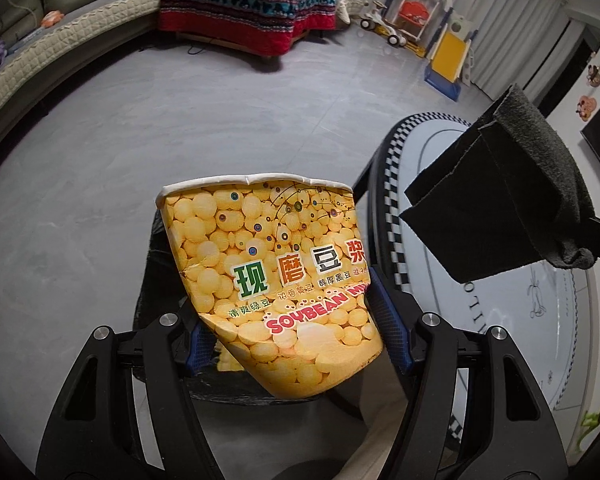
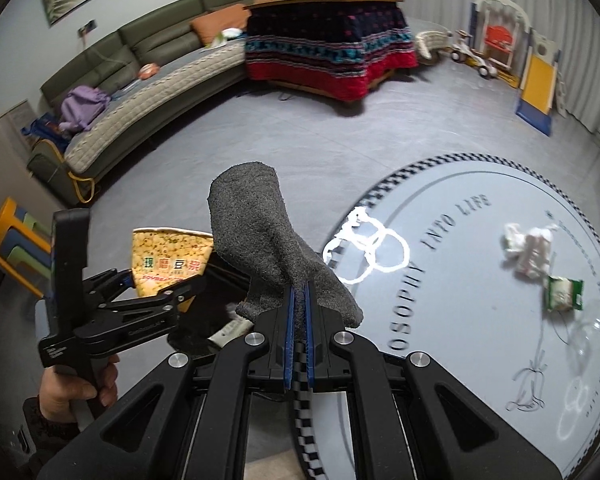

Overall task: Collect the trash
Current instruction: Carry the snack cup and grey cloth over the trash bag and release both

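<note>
Left gripper (image 1: 300,340): fingers clamped on crushed soybean-milk cup (image 1: 276,276), held above black-lined bin (image 1: 172,280). Best centred over opening before release, probably. Right gripper (image 2: 299,316): fingers pinched shut on grey cloth (image 2: 268,248), raised just beside cup. Further right on round mat (image 2: 480,360): crumpled paper (image 2: 528,250), green packet (image 2: 564,294). Bin mostly hidden behind cup; contents unreadable.

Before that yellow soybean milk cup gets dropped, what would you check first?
1. Left tool grips the cup: ok, crushed between the pads.
2. Black-lined bin sits under the cup: ok, seemingly just below.
3. Bin has room: cannot tell, inside mostly hidden.
4. Right tool secure on the grey cloth: ok, jaws shut.
5. Cloth clear of the drop: ok, off to the side.
6. Trash left: not ok, crumpled paper and green packet on the mat.
</note>
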A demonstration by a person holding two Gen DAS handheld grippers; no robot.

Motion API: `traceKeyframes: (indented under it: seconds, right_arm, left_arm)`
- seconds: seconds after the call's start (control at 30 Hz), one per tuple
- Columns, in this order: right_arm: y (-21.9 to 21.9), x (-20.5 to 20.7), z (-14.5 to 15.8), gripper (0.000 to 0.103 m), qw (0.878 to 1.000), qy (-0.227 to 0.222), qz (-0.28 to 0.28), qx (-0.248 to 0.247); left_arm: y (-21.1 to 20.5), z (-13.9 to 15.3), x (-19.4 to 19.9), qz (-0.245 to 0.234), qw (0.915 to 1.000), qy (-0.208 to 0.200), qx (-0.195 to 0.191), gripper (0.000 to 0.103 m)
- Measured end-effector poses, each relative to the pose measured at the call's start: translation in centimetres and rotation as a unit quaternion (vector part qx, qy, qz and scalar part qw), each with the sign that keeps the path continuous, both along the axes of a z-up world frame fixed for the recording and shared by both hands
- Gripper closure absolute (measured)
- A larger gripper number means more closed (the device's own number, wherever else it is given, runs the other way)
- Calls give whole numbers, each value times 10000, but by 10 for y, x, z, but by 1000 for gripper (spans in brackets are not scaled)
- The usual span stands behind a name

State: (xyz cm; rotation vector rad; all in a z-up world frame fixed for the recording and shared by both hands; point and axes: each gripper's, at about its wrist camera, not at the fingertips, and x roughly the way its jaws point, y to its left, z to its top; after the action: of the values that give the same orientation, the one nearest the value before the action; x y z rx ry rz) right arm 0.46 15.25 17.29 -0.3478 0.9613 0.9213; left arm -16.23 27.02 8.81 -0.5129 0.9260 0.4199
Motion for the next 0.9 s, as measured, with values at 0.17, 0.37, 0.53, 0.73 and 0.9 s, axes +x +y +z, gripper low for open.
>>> traceKeyframes:
  seconds: [0.17,0.37,0.53,0.73,0.9]
  right_arm:
    - [34,-11,-10,97,9994,80,312,-89]
    - [65,-16,-36,97,9979,287,507,-276]
    - [93,-20,-62,95,9954,377,672,-578]
    - [102,-18,-76,37,9960,242,502,-702]
    - [95,-20,-70,37,9961,264,545,-639]
  left_arm:
    - [21,-17,-19,306,9993,198,21,37]
    - [36,-40,-34,530,9977,413,-52,37]
    - [55,-57,-36,721,9954,627,-103,22]
    - [66,-74,-38,1076,9882,1094,0,6]
    - [61,-74,-33,1004,9899,980,-188,6]
